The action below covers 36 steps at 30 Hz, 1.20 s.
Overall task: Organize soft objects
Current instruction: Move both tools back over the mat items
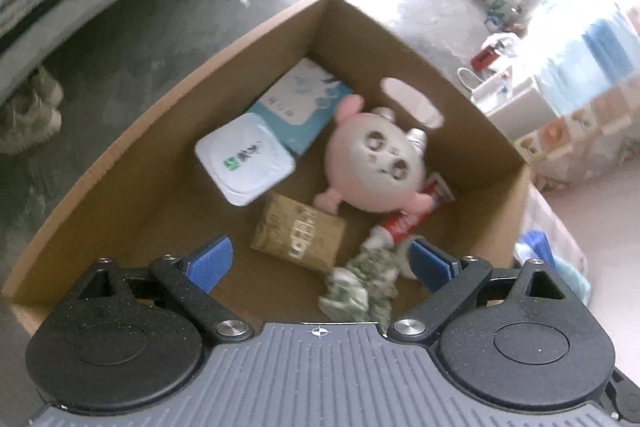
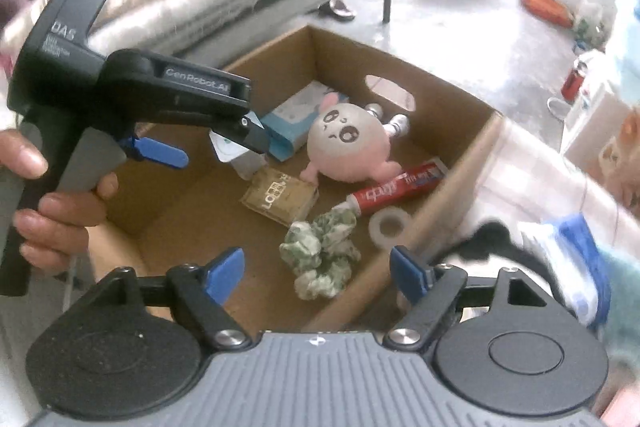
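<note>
While the left gripper hangs over the open cardboard box, its wrist camera looks straight down into it, and its blue-padded jaws stand wide apart with nothing between them. On the box floor lies a round pink plush toy with a grey face, turned face up near the far wall that has an oval handle cutout. Left of it are a light-blue tissue pack and, overlapping its near corner, a white sealed tub. A brown printed packet sits just in front of the plush, and a red toothpaste tube runs out from under the plush's right side. A green-and-white fabric scrunchie lies crumpled nearest the camera, touching the tube's cap end.

From the right wrist view, the right gripper is at the box's near corner — jaws spread, empty — with the scrunchie on the floor between and beyond its pads. A white ring lies beside the tube, against the right wall. The left gripper, held in a hand, reaches in over the left rim. The plush rests mid-box.
</note>
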Available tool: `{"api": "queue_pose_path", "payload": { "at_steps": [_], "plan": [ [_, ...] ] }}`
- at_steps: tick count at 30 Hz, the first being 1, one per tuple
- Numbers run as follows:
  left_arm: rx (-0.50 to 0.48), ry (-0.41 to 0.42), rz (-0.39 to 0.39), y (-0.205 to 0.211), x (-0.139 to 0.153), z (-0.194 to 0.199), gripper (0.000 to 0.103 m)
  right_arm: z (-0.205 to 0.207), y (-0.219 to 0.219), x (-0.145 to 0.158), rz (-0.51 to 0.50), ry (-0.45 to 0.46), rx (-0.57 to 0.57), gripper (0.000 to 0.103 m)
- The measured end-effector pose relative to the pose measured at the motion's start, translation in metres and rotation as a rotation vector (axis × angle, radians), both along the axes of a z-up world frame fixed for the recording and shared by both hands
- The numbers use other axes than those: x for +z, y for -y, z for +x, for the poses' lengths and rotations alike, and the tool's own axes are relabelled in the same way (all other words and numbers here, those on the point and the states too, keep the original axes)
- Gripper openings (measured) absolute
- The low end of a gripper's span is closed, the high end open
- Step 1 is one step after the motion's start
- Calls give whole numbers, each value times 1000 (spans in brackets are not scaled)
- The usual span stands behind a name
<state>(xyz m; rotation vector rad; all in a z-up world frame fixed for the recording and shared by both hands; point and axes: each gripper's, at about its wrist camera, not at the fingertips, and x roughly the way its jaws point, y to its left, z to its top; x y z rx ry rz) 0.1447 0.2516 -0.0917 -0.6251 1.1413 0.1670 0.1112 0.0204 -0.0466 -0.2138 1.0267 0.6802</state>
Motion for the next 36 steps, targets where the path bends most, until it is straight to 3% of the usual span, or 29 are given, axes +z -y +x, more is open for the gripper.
{"api": "queue_pose_path", "payload": {
  "at_steps": [4,10,15,20,25,27,28,29,30,32,36],
  "plan": [
    [-54,13,71,34,27,-12,96,-13,49,14,82,-7,-72,82],
    [-152,50,103,107,68,-23,98,-23,135,35,149,-13,-195,82],
    [-196,73,38,175,89,-16,99,-26,213,44,139,-8,-314,82],
    [-281,89,-51,251,97,0,99,-34,277,33,9,12,-408,82],
    [-478,41,-110,345,72,19,99,-44,325,0,-91,-12,-532,82],
    [-543,-3,-104,382,49,30,89,-43,345,-20,-114,-26,-598,79],
    [-560,-11,-100,397,38,35,83,-42,353,-28,-119,-37,-621,73],
    [-576,-26,-84,411,25,41,72,-40,360,-39,-126,-52,-645,70],
    [-585,-53,-61,424,11,49,67,-37,367,-48,-123,-63,-666,68],
    [-566,-89,-44,442,-15,63,66,-37,378,-64,-105,-90,-693,62],
    [-541,-90,-51,466,-43,84,57,-39,388,-81,-75,-115,-705,62]
  ]
}}
